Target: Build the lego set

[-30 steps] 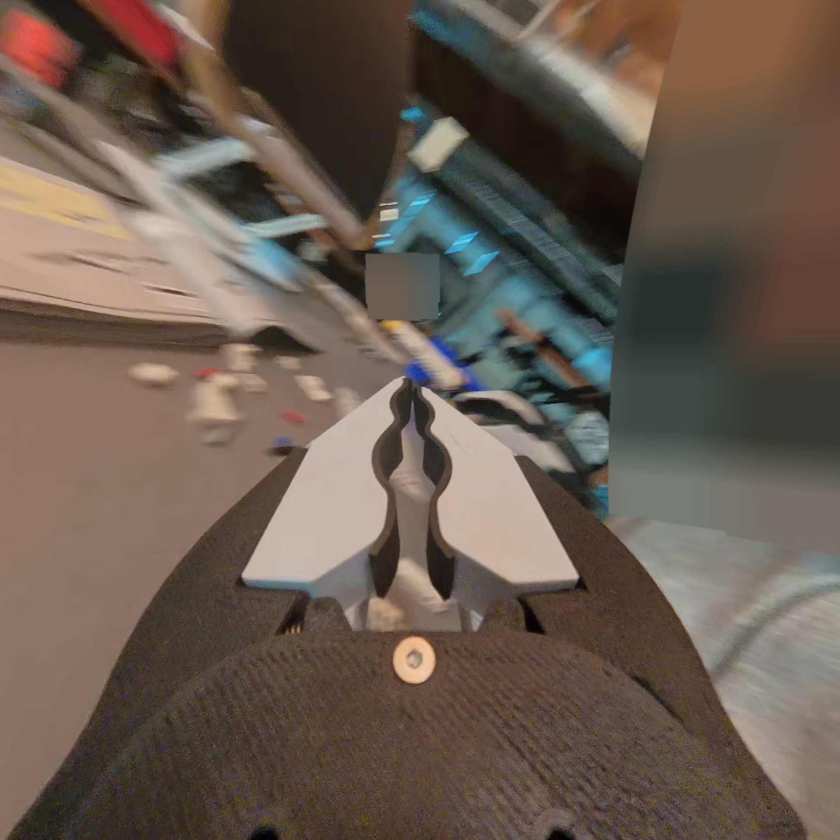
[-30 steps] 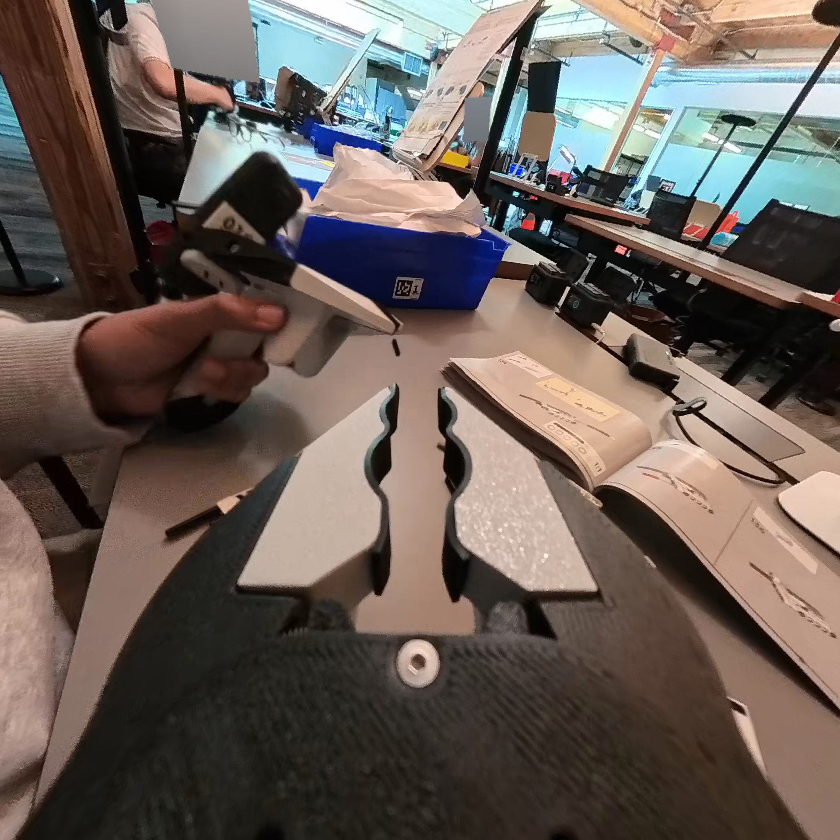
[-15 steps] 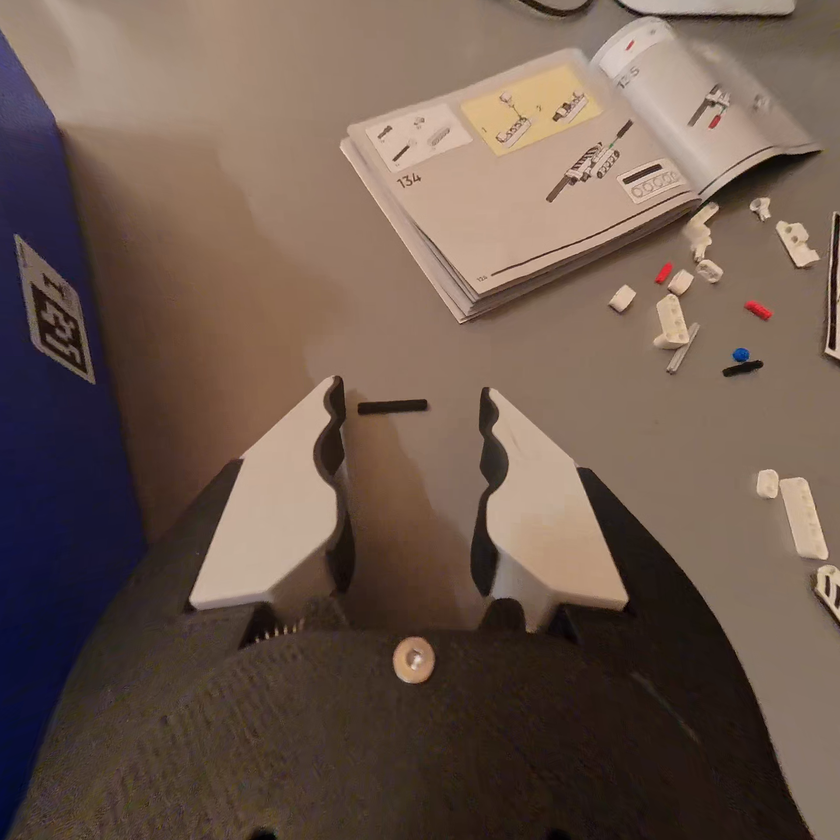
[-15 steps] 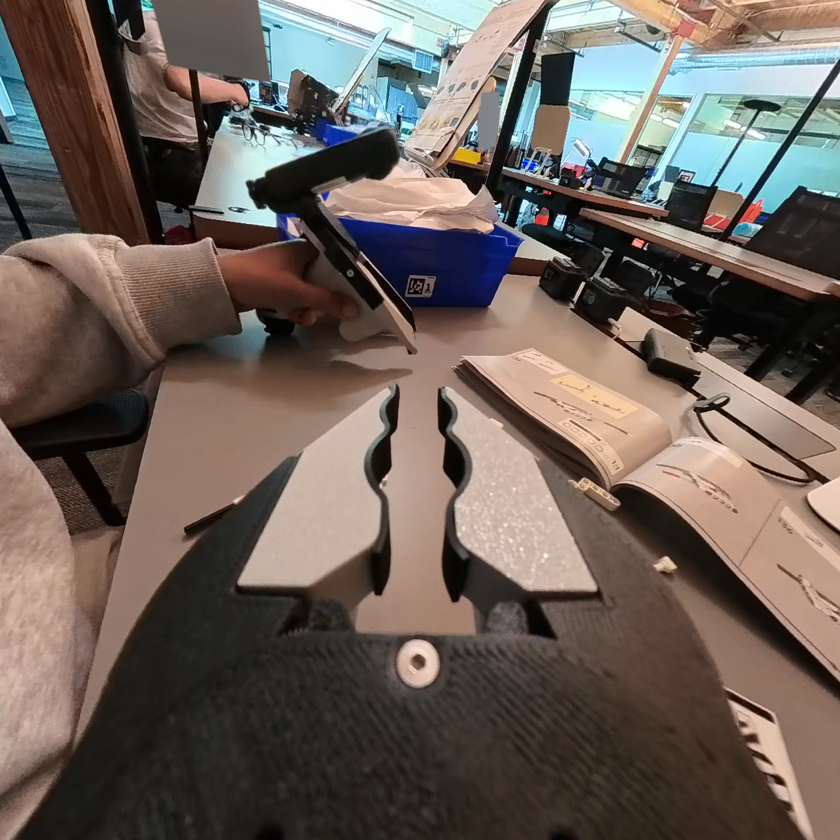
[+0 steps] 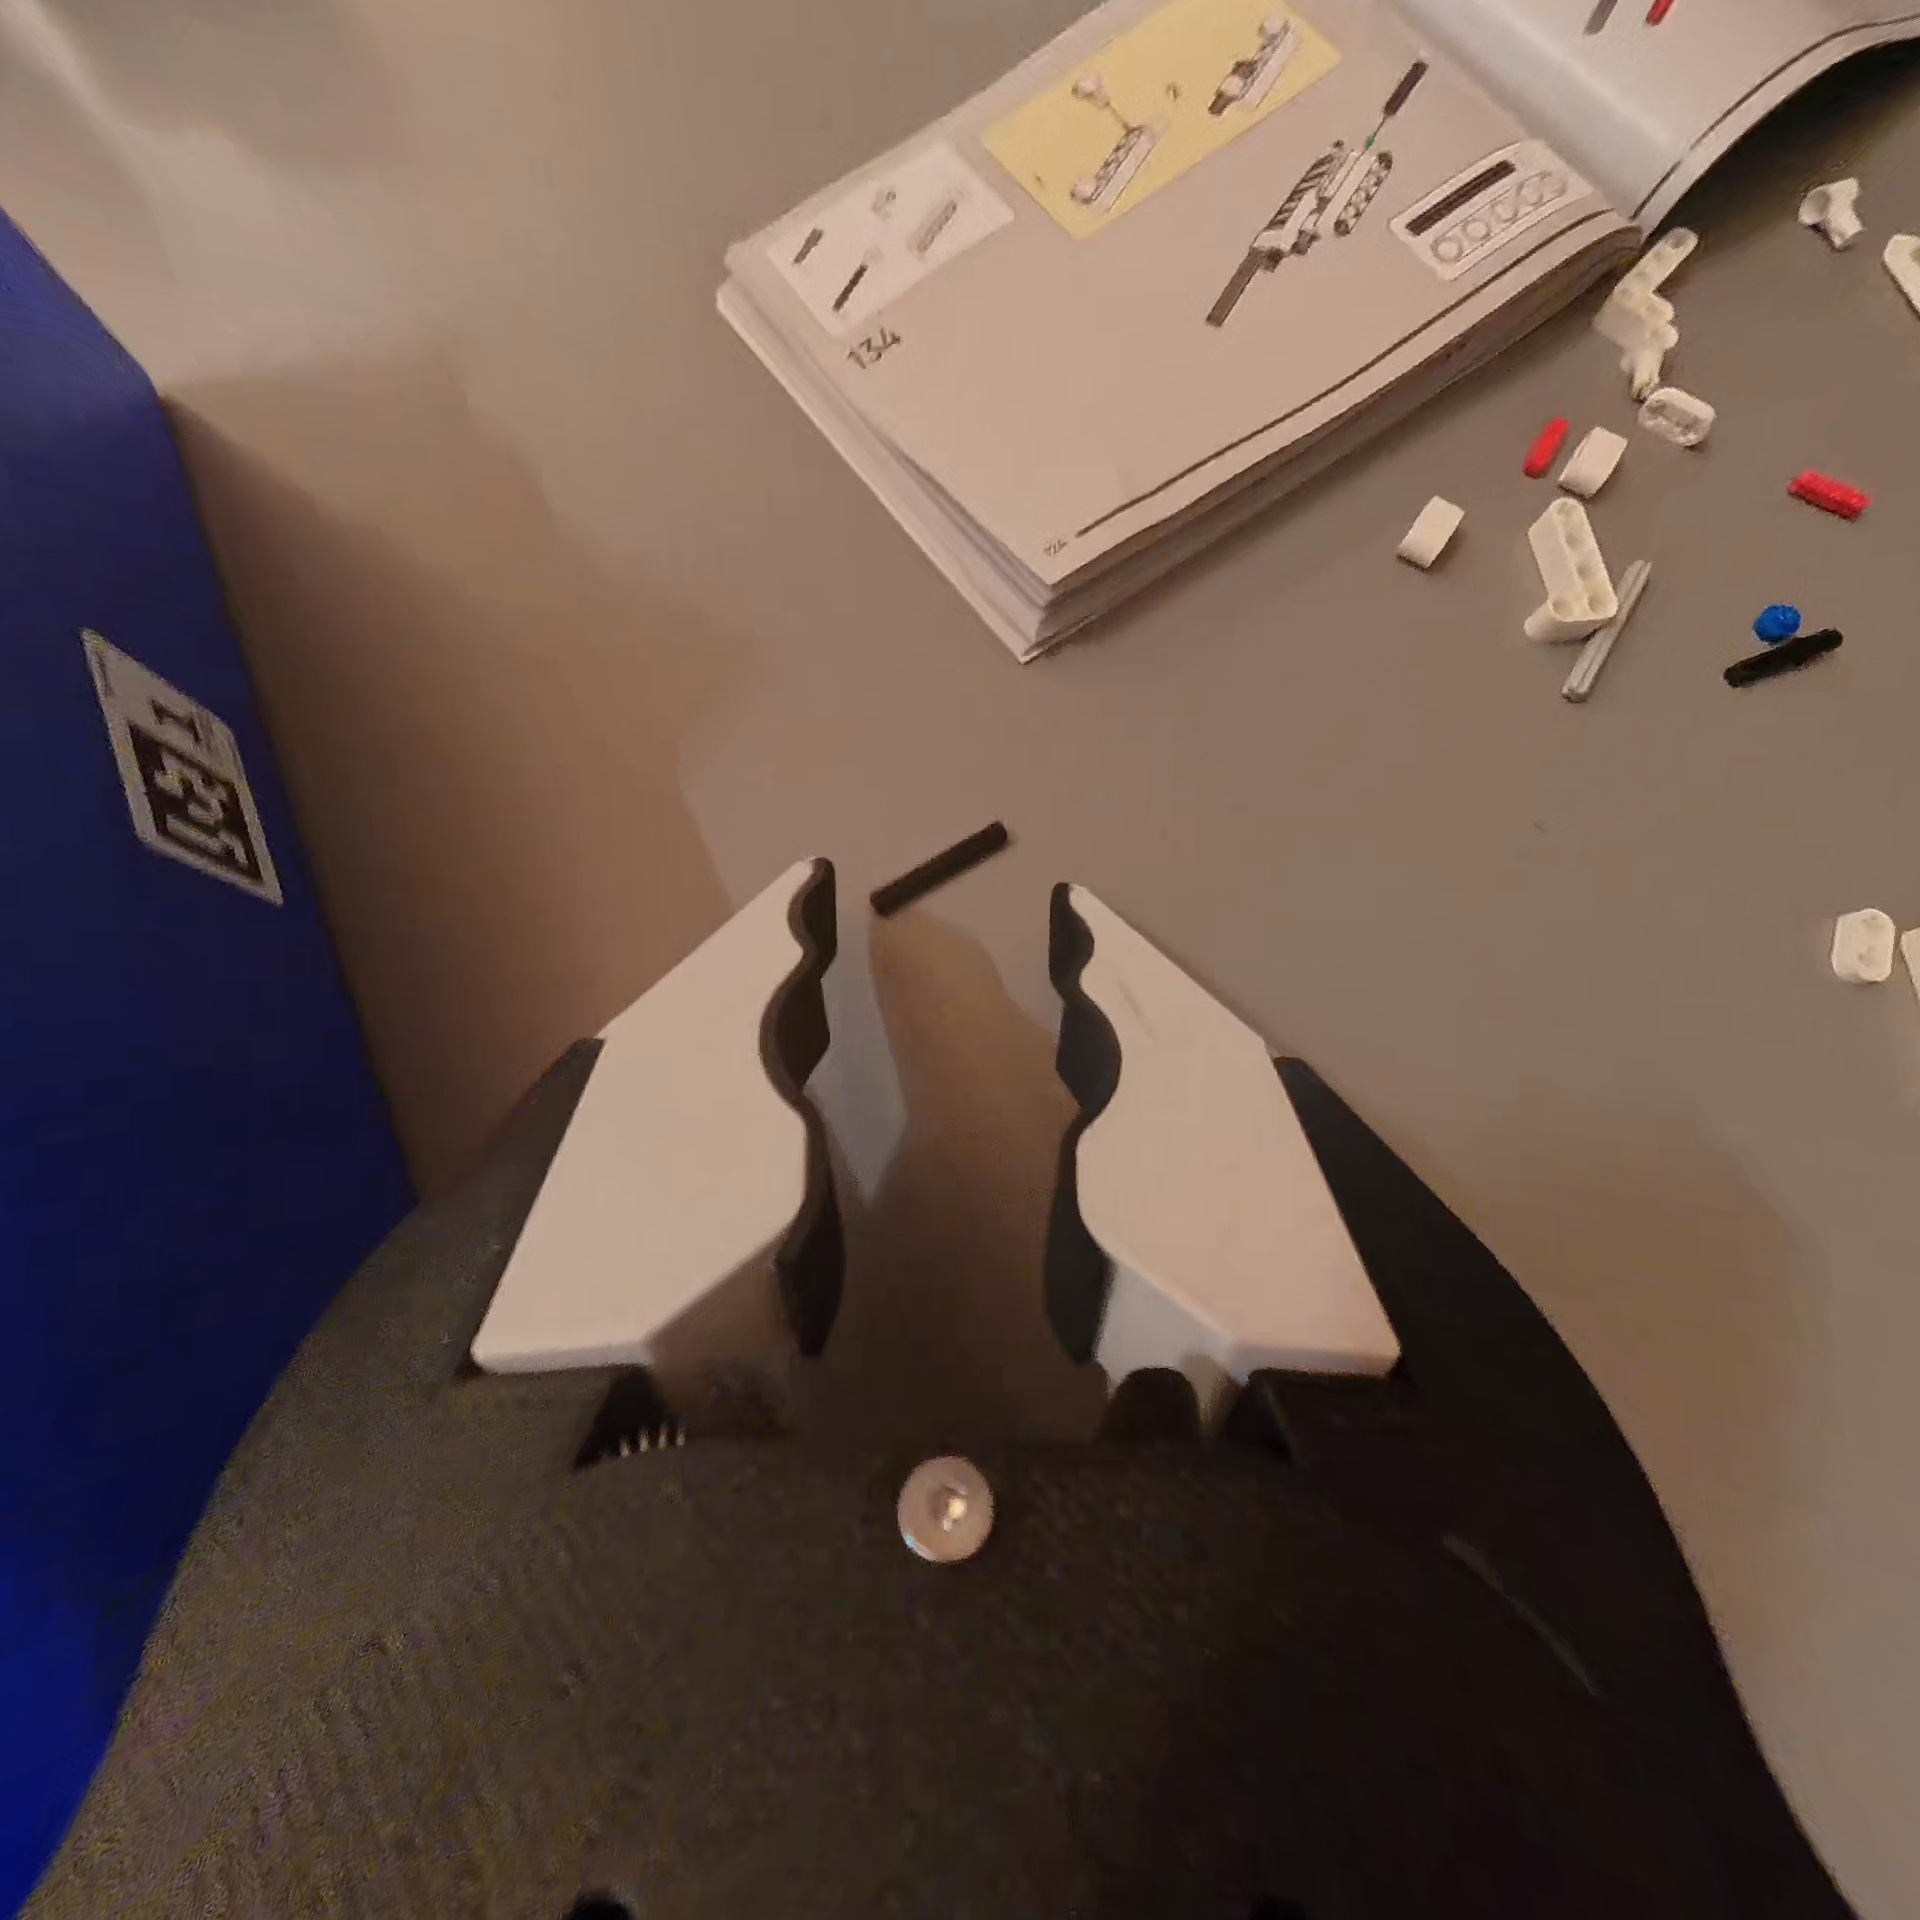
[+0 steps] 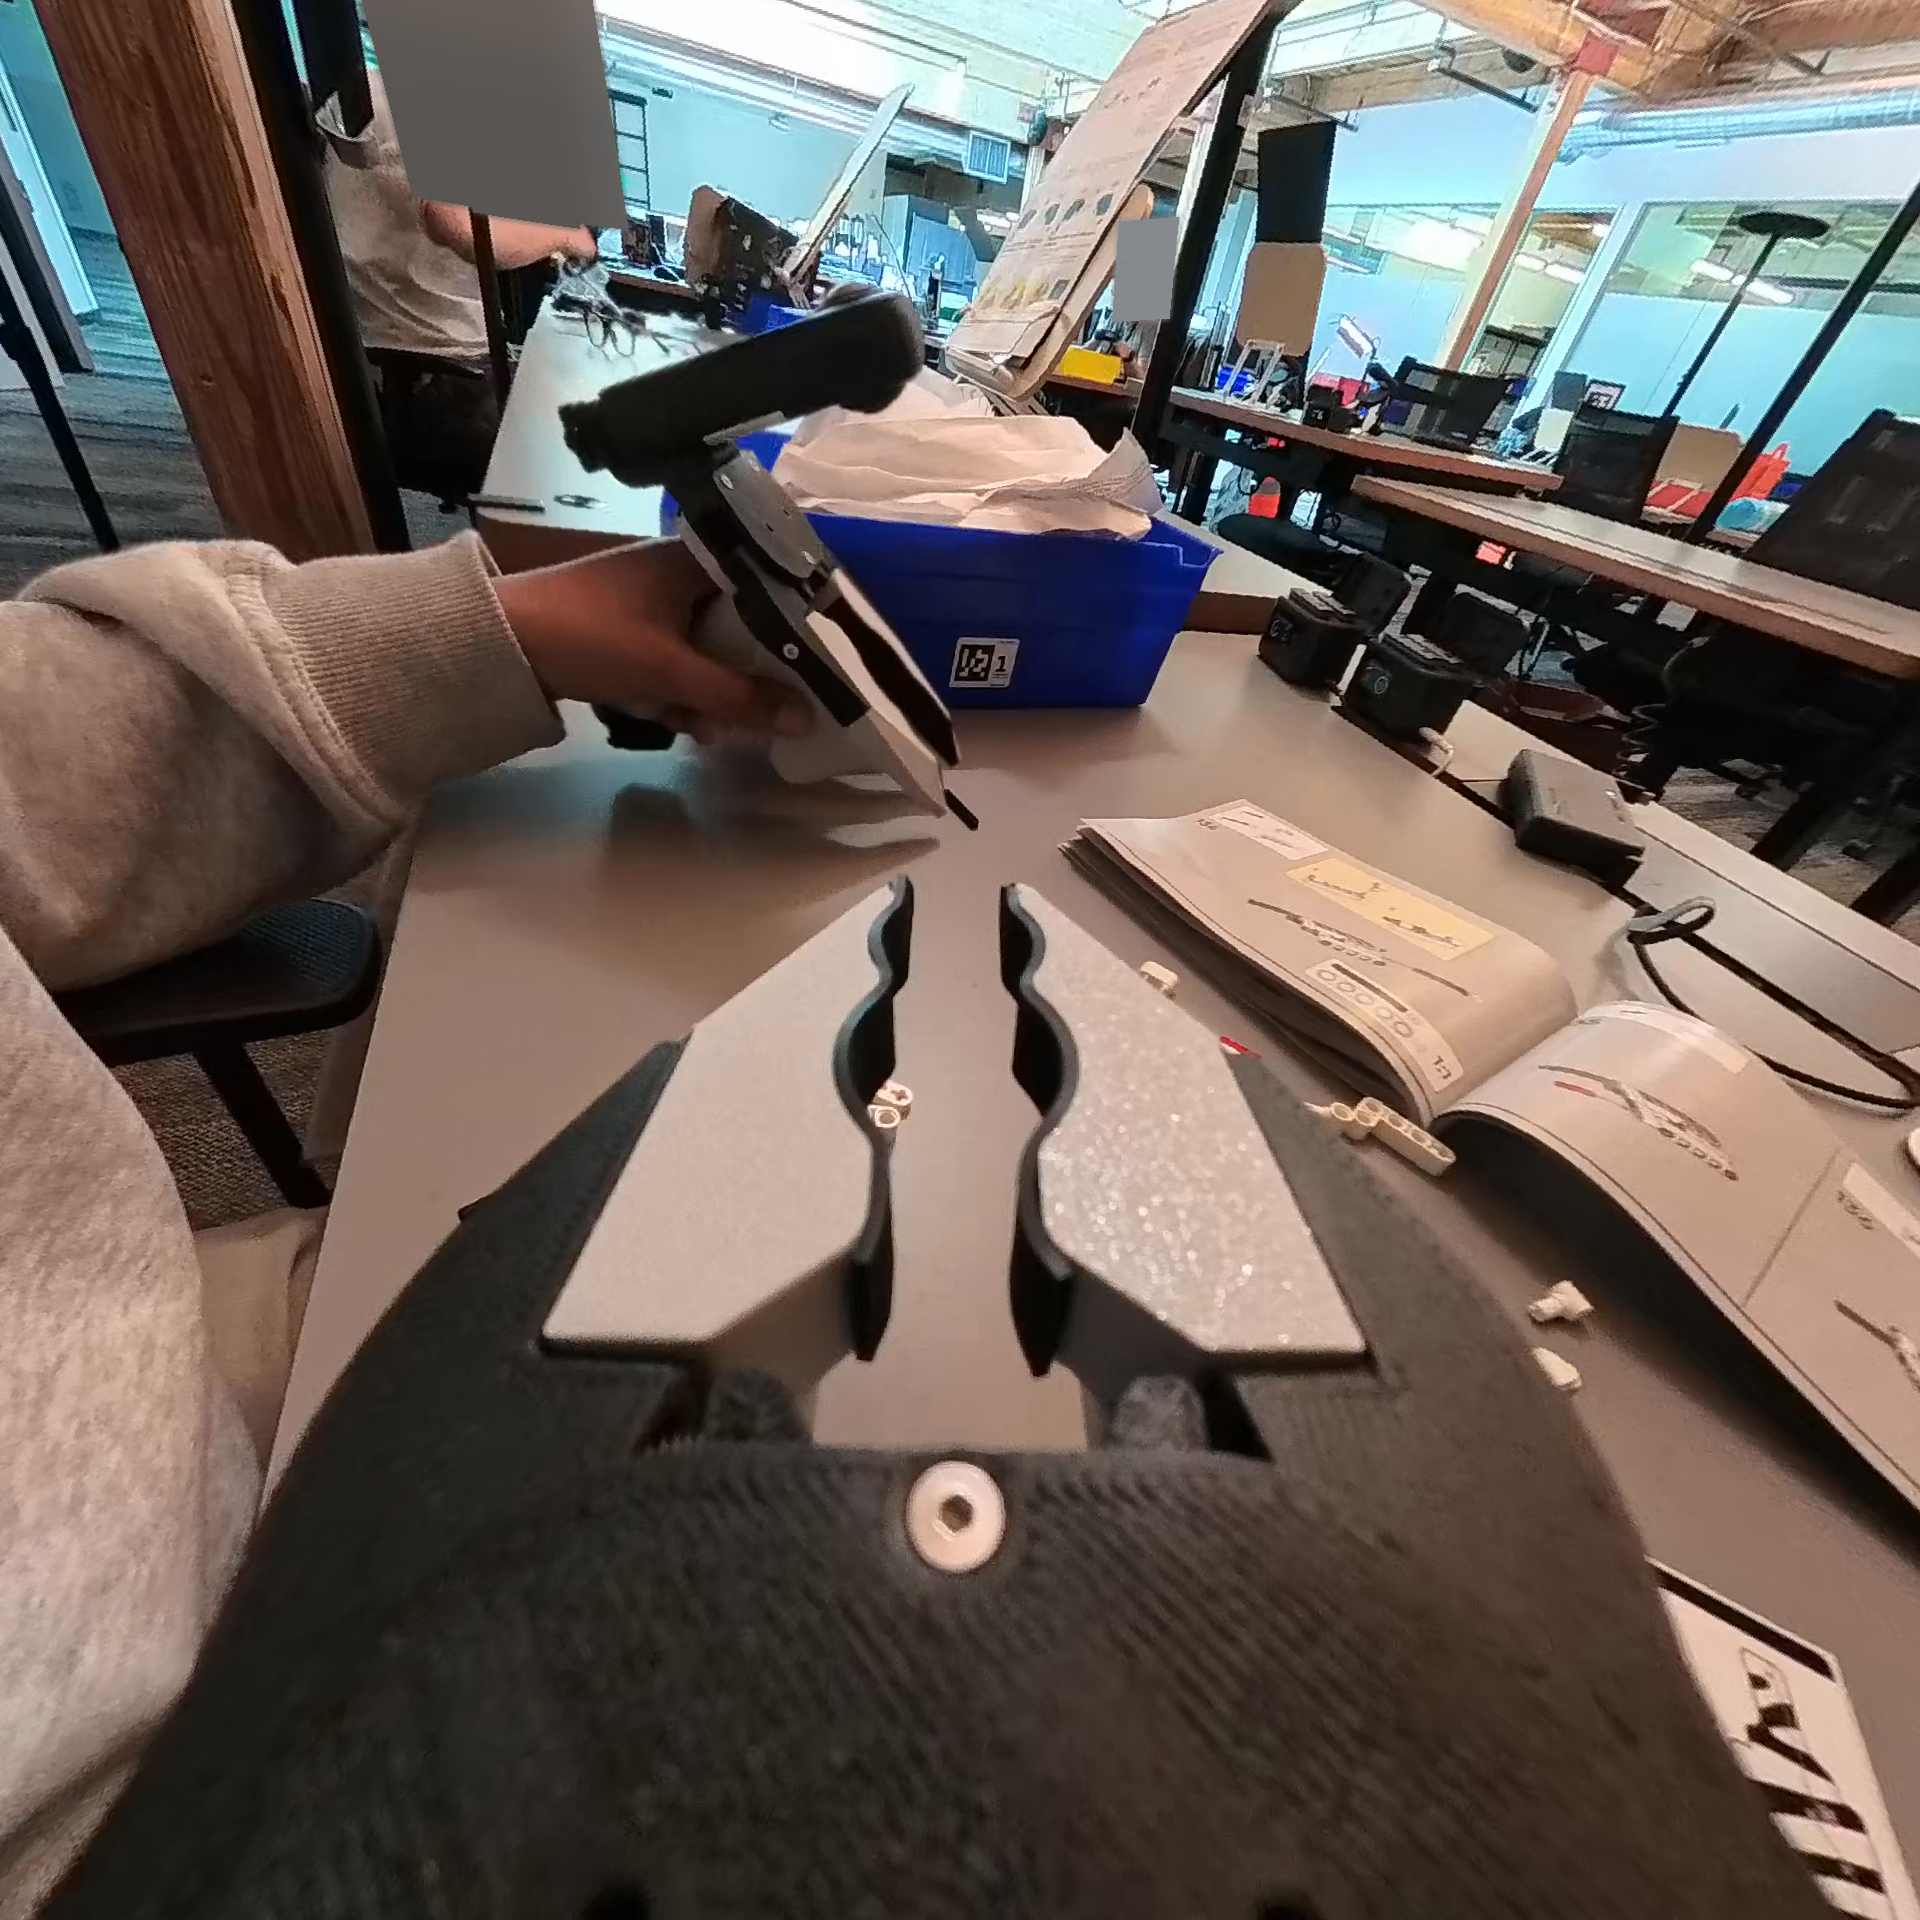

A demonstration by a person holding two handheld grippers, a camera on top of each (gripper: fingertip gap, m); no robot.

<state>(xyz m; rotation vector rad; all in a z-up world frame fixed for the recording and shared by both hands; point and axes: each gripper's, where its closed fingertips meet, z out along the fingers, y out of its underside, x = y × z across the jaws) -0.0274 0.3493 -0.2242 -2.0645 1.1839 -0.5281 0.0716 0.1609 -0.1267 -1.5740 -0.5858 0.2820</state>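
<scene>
Left gripper (image 5: pixel 940 883): jaws spread, empty, tips straddling the black axle (image 5: pixel 938 868) lying flat on the table (image 5: pixel 1247 831) just below the instruction booklet (image 5: pixel 1143 312), evidently poised for pickup. Right gripper (image 6: pixel 954 894): parted, empty.

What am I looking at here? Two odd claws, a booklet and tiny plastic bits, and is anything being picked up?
These are two hand-held grippers, each carrying its own camera looking along its fingers. One picture comes from the left gripper, the other from the right gripper, which also shows a person's hand holding the left one. On the grey table lie an open instruction booklet, scattered white pieces, red pieces, a blue pin, and a blue bin. Neither gripper holds anything. The left one is open, its tips just short of a small black rod on the table.
</scene>
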